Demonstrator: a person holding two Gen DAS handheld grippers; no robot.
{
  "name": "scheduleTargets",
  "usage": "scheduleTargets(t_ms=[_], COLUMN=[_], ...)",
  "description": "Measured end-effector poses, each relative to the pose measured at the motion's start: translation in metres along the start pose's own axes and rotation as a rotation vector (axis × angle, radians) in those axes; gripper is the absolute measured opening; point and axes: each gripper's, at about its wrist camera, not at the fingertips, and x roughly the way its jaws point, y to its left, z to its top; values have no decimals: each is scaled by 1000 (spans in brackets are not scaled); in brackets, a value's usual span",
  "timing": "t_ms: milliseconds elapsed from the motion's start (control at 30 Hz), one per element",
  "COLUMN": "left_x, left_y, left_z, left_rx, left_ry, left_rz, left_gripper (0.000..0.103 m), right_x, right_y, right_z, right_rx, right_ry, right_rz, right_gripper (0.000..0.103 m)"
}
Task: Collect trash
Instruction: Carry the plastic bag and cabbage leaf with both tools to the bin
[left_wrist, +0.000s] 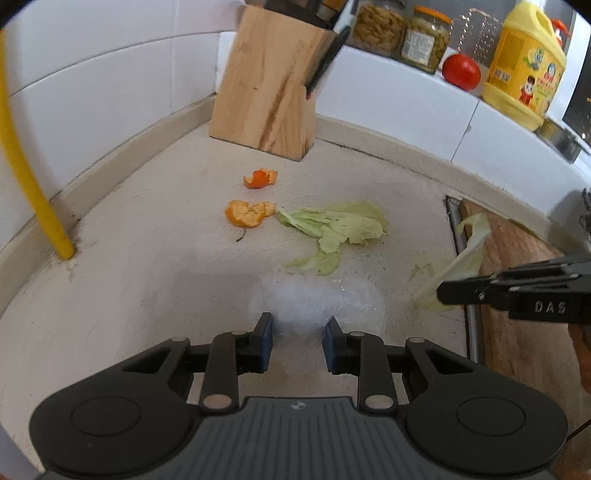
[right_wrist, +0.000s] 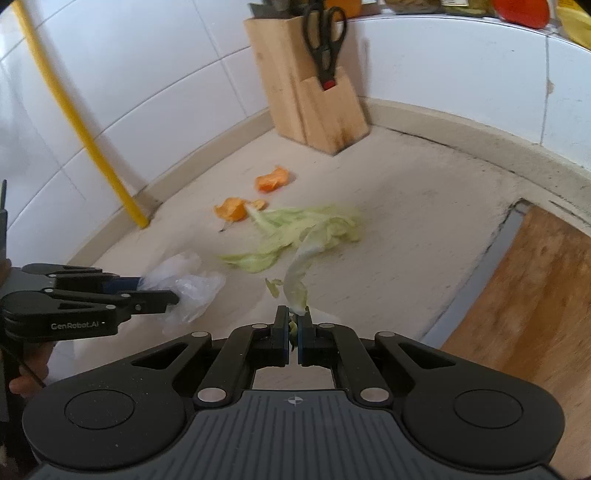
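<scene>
1. The countertop (left_wrist: 129, 288) fills both views; a lifted scrap could fall back onto it.
2. The lettuce pile (left_wrist: 332, 229) lies mid-frame, with two orange peels (left_wrist: 249, 213) just left of it, uncollected; a sweeping pass might scatter them toward the knife block (left_wrist: 266, 85) at upper centre.
3. The plastic bag (left_wrist: 314, 306), lower centre, is pinched between the left gripper (left_wrist: 297, 334)'s pads; its mouth looks bunched shut, so a dropped scrap may miss it.
4. The lettuce leaf (right_wrist: 297, 280), lower centre, is clamped at its stem end by the right gripper (right_wrist: 292, 332), its pads nearly together; the limp leaf dangles and may tear or slip.
</scene>
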Motion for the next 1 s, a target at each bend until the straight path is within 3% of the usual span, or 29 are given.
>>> scheduleTargets(t_ms=[367,667,1000], left_x=[-73,-127,-173], left_y=[47,99,143], left_z=[-30,-76,-139], left_rx=[-99,-229,-368], left_ry=[-112,-149,-142], left_rz=[72,202,341], left_gripper=[22,22,22], right_x=[4,32,75], right_y=[67,149,250], right_z=[-1,-2,-28], right_rx=[-63,-183,-332], right_ry=[3,48,161], right_rz=[62,205,386], right_gripper=[6,6,6])
